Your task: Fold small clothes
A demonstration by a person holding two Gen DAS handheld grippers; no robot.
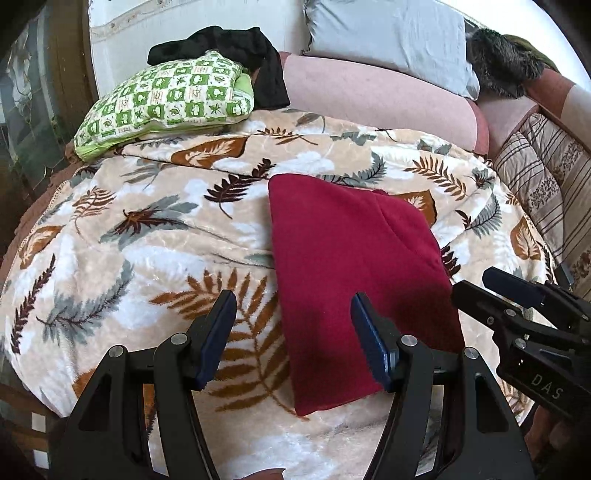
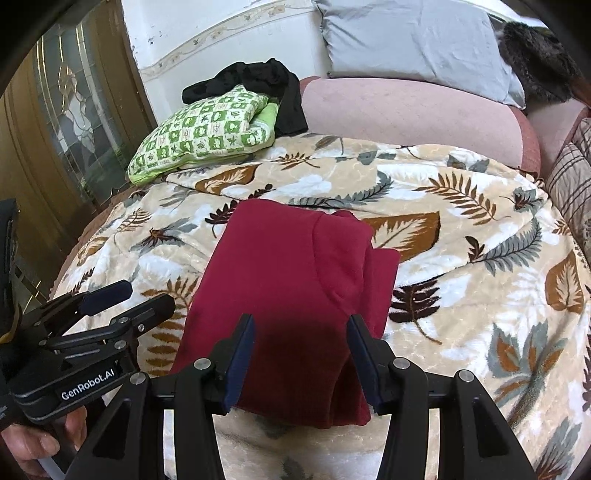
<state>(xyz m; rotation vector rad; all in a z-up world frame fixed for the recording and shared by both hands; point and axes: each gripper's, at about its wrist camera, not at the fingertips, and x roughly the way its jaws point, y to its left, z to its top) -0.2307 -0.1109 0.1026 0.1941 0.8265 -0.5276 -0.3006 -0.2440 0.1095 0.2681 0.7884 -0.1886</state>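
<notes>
A dark red garment (image 1: 351, 266) lies folded into a long strip on the leaf-patterned blanket (image 1: 147, 236); it also shows in the right wrist view (image 2: 291, 288). My left gripper (image 1: 293, 306) is open and empty, above the garment's near left edge. My right gripper (image 2: 301, 325) is open and empty, above the garment's near end. The right gripper shows at the right of the left wrist view (image 1: 476, 284). The left gripper shows at the left of the right wrist view (image 2: 147, 295), beside the garment.
A green checked pillow (image 1: 166, 99) and a black garment (image 1: 240, 51) lie at the blanket's far left. A pink bolster (image 1: 369, 96) and a grey pillow (image 1: 388, 33) stand behind. A striped cushion (image 1: 543, 184) is at the right. A glass door (image 2: 74, 122) is at the left.
</notes>
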